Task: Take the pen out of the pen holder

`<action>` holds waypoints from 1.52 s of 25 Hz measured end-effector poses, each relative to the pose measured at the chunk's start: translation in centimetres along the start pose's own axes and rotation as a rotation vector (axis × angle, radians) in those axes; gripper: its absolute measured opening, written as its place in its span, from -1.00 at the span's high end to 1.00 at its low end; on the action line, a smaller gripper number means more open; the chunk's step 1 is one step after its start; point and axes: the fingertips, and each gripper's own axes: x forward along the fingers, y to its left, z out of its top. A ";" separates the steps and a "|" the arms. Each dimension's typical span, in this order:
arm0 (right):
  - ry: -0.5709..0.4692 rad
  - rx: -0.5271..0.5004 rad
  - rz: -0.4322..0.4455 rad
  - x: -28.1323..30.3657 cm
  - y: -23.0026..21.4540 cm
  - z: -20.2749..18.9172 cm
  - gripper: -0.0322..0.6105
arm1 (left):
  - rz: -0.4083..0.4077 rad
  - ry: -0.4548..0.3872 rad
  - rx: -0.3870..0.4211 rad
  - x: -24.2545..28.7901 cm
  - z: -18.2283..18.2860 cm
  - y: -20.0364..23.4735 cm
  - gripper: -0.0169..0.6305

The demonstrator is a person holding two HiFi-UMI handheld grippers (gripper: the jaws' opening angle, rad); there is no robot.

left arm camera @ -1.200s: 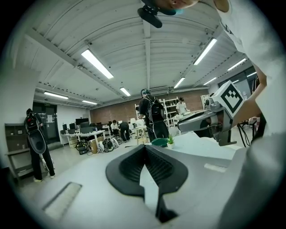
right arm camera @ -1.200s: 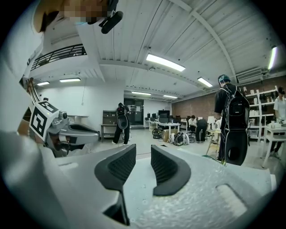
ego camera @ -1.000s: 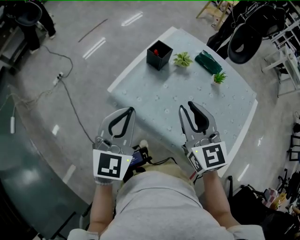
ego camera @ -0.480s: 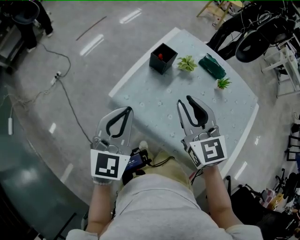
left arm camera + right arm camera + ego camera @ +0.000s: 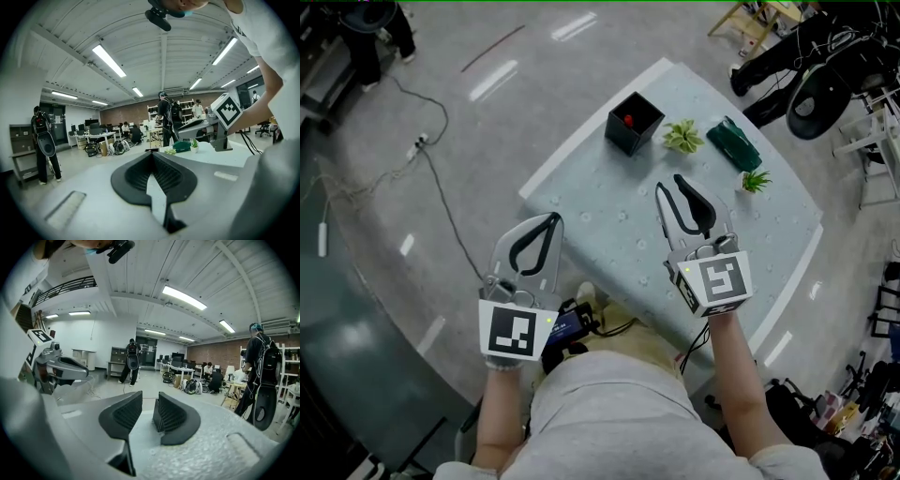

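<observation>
Black square pen holder [image 5: 623, 141], red pen [image 5: 628, 120] inside, on dimpled pale table [image 5: 619, 217].

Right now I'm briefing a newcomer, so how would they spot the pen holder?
Find the pale table, then look to its far end. The pen holder stands there: a black, square, open-topped box, unlike the small green plant beside it.

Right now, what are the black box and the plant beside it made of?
The black square pen holder looks like matte plastic: dull, straight walls. The small green leafy plant beside it may be plastic too; too small to tell.
</observation>
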 end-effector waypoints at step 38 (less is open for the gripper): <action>0.212 -0.198 0.125 16.6 -3.3 -6.7 0.58 | 0.177 0.120 -0.044 0.4 -3.1 2.1 0.91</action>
